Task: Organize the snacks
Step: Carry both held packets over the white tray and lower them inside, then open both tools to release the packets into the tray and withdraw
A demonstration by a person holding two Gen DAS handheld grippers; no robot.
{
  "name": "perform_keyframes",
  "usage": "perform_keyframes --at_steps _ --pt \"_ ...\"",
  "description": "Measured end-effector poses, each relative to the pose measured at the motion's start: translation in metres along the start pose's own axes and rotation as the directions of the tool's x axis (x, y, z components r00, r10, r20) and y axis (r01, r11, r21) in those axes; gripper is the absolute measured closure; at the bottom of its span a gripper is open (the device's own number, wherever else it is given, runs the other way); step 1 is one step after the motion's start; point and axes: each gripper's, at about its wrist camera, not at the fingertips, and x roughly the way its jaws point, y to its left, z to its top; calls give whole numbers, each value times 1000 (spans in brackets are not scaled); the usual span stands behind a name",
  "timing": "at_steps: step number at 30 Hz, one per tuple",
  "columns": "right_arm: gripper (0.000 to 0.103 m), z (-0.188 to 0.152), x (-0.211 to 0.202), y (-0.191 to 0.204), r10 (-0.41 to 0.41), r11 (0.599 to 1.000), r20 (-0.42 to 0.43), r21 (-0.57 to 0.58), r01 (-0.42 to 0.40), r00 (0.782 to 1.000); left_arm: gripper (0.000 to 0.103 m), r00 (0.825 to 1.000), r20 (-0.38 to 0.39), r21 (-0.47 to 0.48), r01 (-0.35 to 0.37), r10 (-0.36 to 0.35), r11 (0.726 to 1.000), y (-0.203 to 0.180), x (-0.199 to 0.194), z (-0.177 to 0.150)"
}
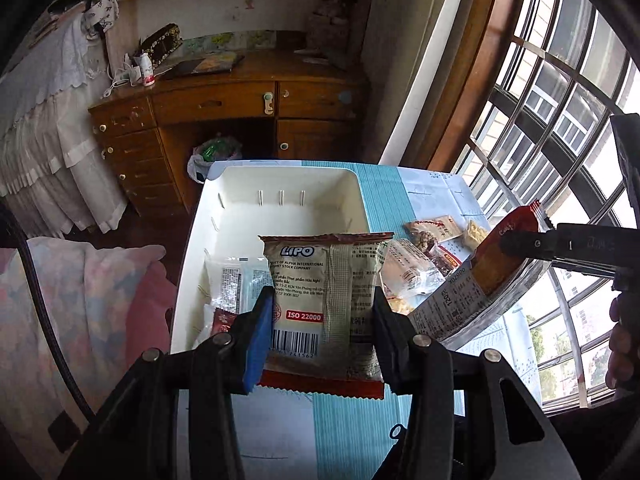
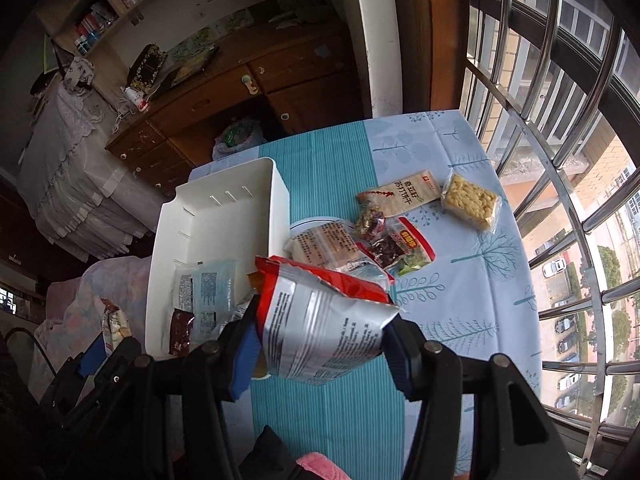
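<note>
Your left gripper (image 1: 320, 316) pinches one cream Lipo biscuit packet with red crimped ends (image 1: 325, 304) above the near rim of the single white rectangular plastic bin (image 2: 224, 216). Your right gripper (image 2: 320, 344) clamps one red-and-silver foil snack bag (image 2: 320, 328) beside that bin. Three packets lie inside it; about six more sit loose on the blue tree-print tablecloth (image 2: 472, 280).

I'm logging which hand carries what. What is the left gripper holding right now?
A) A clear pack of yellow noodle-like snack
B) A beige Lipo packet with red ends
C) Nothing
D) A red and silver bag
B: in the left wrist view the left gripper has its pads pressed on both sides of the Lipo packet, held above the white bin.
</note>
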Motion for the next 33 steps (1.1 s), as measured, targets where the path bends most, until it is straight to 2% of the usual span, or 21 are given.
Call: perform_keyframes --at_steps 6,14,20,22,27,29,30,32,33 --pt "48 -2 6 42 7 1000 1 1 -7 1000 59 1000 -6 32 14 -14 999 33 7 6" --pt "48 -6 37 83 -11 1000 -44 23 12 999 59 998 -30 67 59 -57 996 67 26 9" --pt "48 -6 62 104 -29 999 -73 37 32 997 58 993 -64 97 109 -103 989 77 47 11" --pt "48 -3 67 110 -42 998 -62 42 44 997 58 990 -71 103 126 -120 987 80 52 13" --pt "47 12 79 118 -13 997 -30 74 15 999 58 988 -77 108 141 -133 984 85 62 18" --pt "46 16 84 121 -2 997 -28 74 4 1000 54 987 -86 110 143 -134 984 86 65 19" --pt "46 17 86 122 -5 997 -26 77 7 1000 44 987 -91 112 142 -132 983 87 66 20" --pt "46 17 87 125 -14 996 -12 84 15 1000 34 988 -91 113 133 -123 985 89 66 19" --pt "45 17 86 125 -18 996 -4 87 19 1000 33 989 -89 111 131 -122 985 89 65 19"
